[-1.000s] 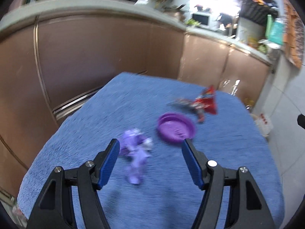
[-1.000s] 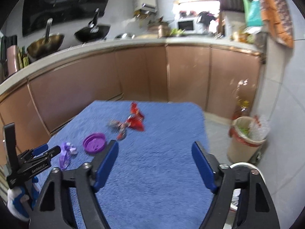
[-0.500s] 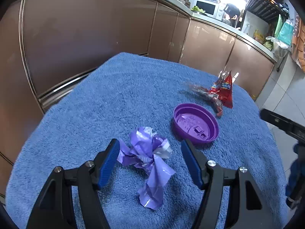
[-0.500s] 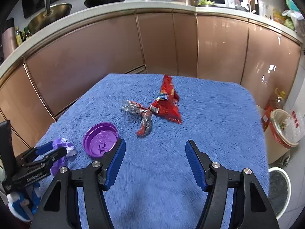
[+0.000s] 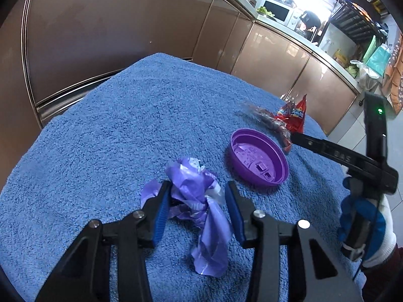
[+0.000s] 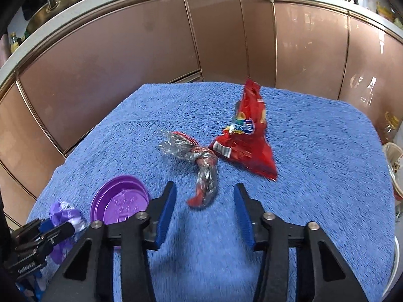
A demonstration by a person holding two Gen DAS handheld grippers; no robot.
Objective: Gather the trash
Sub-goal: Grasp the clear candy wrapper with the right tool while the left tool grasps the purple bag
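Note:
A crumpled purple wrapper [image 5: 209,226] lies on the blue towel [image 5: 113,138] between the fingers of my left gripper [image 5: 197,188]. Its jaws are closing around the wrapper, and the pads are at its sides without squeezing it. A purple lid [image 5: 259,161] sits upside down just beyond. In the right wrist view, my right gripper [image 6: 204,188] hovers low over the tail of a twisted red and clear wrapper [image 6: 201,156]. These jaws are closing too, with a clear gap on both sides. A red snack bag [image 6: 244,136] lies behind that wrapper.
Brown cabinet fronts [image 6: 151,50] curve around the far side of the towel-covered table. A bin with a plastic liner [image 6: 393,166] stands on the floor at the right. A gloved hand [image 5: 365,226] holds the right tool close beside the left one.
Both grippers came down and forward toward the towel and narrowed their jaws. The left now brackets the purple wrapper. The right went from mid-table to the twisted wrapper.

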